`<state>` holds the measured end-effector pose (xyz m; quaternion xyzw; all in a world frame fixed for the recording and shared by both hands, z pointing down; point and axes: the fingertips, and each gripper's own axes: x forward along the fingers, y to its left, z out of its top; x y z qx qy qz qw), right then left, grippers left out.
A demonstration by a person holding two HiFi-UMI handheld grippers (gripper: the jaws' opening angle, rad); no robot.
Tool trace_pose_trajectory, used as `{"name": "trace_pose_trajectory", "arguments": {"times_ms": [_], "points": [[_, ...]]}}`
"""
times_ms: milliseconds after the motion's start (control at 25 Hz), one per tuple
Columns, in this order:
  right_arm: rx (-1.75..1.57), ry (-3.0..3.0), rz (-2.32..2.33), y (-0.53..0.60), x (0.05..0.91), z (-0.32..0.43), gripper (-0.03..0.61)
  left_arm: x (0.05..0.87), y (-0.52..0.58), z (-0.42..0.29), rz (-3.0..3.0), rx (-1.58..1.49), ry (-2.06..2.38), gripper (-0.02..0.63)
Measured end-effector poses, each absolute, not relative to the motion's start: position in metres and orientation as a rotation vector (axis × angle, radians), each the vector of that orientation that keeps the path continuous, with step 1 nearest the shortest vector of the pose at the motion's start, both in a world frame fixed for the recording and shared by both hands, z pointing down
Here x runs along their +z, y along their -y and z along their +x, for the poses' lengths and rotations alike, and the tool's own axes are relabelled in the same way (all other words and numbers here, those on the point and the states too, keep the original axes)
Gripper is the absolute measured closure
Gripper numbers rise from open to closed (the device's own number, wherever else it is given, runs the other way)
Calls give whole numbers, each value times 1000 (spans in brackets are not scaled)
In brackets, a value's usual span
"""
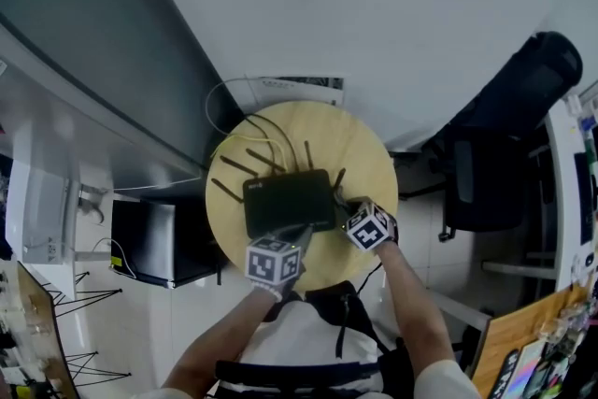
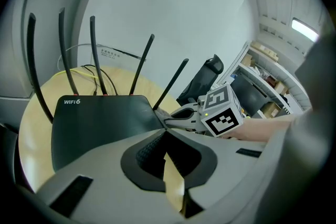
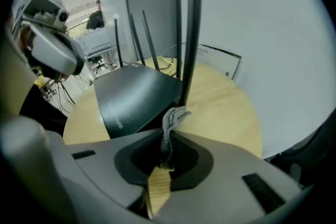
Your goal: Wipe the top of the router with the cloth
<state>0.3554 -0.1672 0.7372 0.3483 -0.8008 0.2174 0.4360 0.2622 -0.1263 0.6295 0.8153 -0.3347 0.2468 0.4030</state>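
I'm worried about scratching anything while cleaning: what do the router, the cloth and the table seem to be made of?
Router: likely black plastic, matte with a soft sheen, smooth top.
Cloth, pinched in the right tool: soft grey fabric with fuzzy folds, perhaps microfibre.
Table: pale wood or wood-look laminate, faint grain showing.

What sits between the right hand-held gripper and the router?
The grey cloth: the right hand-held gripper pinches it, and its bunched end pokes toward the router edge beside an antenna. The right gripper view shows it.
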Motion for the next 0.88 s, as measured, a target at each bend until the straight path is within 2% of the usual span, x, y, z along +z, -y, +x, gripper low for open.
{"name": "trace_pose_trajectory", "arguments": {"times_ms": [360, 880], "points": [[435, 2105, 682, 136, 732, 345, 532, 633, 115, 247, 2011, 615, 902, 617], [519, 2078, 784, 91, 733, 329, 532, 630, 107, 227, 2072, 623, 825, 617]]}}
